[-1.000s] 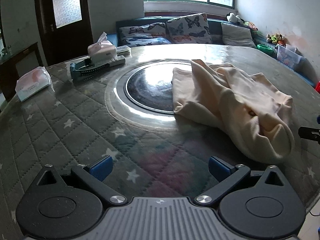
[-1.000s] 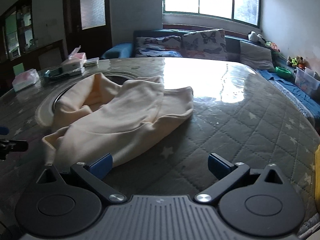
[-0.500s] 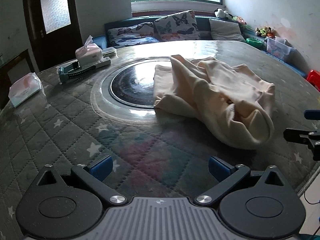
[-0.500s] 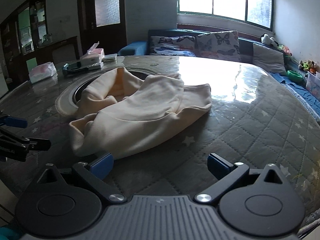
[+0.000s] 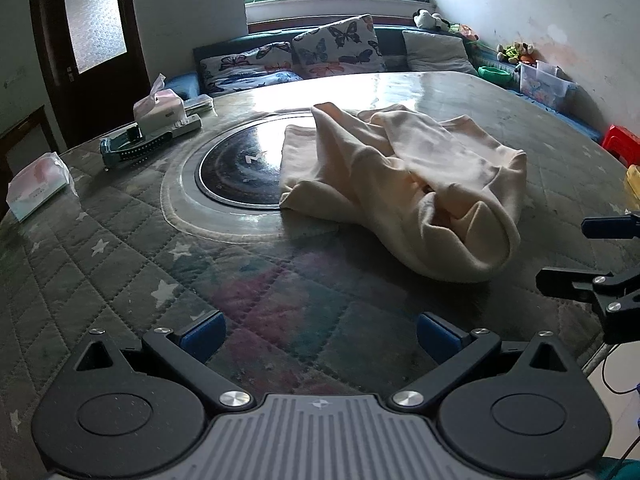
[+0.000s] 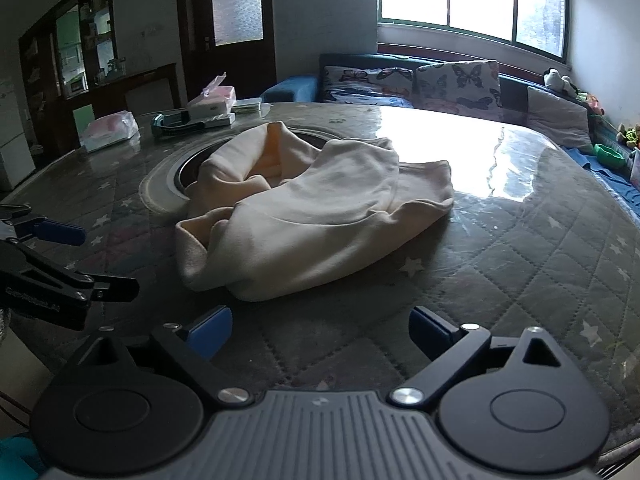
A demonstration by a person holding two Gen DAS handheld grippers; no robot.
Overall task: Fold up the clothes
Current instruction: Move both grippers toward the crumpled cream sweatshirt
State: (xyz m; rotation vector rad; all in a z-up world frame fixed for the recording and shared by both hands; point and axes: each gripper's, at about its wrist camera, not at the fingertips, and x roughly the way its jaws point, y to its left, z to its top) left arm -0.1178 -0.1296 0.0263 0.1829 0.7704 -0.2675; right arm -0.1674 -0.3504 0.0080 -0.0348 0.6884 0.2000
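Left gripper: nearest the camera, low over the quilted star-print table cover; blue pads spread wide apart, nothing between them.
Right gripper: also at the near edge of the table, pads wide apart and empty; seen side-on at the right edge of the left wrist view.
Writing on tool: small white lettering on the black arm of the left gripper in the right wrist view, too blurred to read.
Garment: cream sweatshirt, crumpled in a loose heap at mid-table, ahead of both grippers and touching neither; its far-left part lies over the rim of the dark round glass inset.
Inset mark: a pale logo on the glass, partly covered, not legible.
Tissue pack: soft plastic pack with pink print at the left table edge; print unreadable.
Dark green device: lies flat beyond the inset, beside a white power strip.
Tissue box: white and pink, a tissue sticking up from its top; label not legible.
Sofa: behind the table, with butterfly-print cushions and one grey cushion.
Clear storage bin: far right by the wall, contents not distinguishable; plush toys nearby.
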